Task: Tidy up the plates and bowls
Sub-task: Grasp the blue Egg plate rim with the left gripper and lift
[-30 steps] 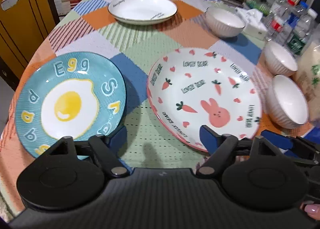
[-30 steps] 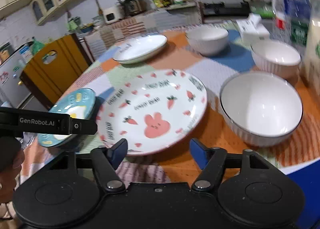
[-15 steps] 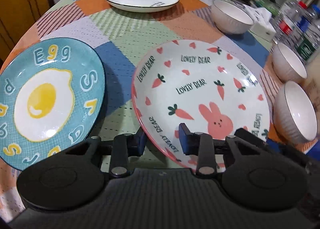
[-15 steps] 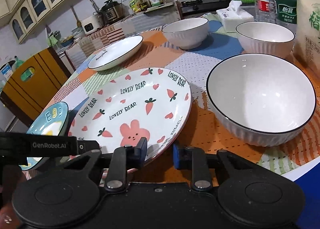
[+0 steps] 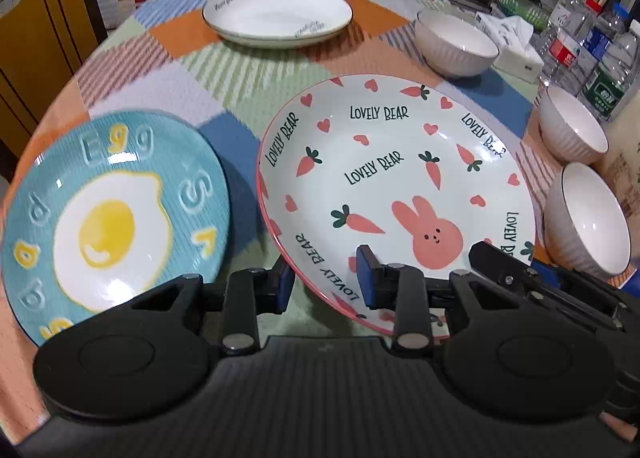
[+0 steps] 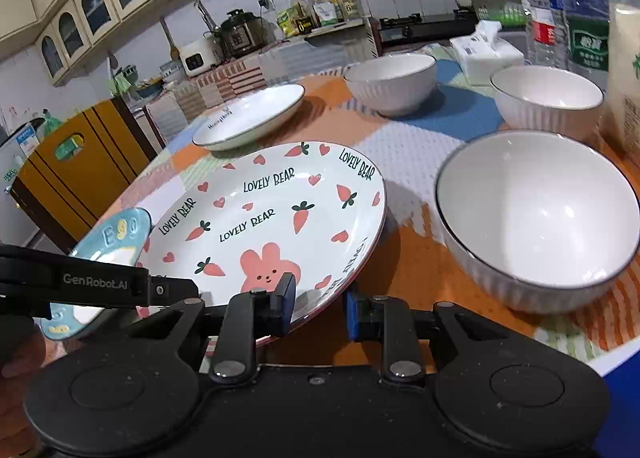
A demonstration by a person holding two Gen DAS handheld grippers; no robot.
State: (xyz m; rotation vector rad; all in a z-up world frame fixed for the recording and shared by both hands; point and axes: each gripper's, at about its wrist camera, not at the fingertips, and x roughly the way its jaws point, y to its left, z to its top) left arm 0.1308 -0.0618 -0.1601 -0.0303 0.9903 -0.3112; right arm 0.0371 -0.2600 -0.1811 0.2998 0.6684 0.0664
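A white plate with a pink rabbit and carrots (image 5: 396,182) is lifted off the table and tilted. My left gripper (image 5: 325,284) is shut on its near left rim. My right gripper (image 6: 320,308) is shut on its near right rim; the plate (image 6: 264,218) fills the middle of that view. A teal fried-egg plate (image 5: 108,214) lies to the left, also in the right wrist view (image 6: 108,238). A plain white plate (image 5: 278,14) lies at the far side. Three white ribbed bowls (image 5: 456,42) (image 5: 572,130) (image 5: 586,218) stand to the right.
The table carries a patchwork cloth (image 5: 168,74). Water bottles (image 5: 592,50) and a tissue box (image 5: 512,42) stand at the far right. A yellow chair (image 5: 36,30) stands at the left. The nearest bowl (image 6: 536,218) is close to my right gripper.
Both grippers have closed from open onto the rabbit plate's near rim. The plate has risen off the table and tilted, its left edge now over the cloth beside the egg plate.
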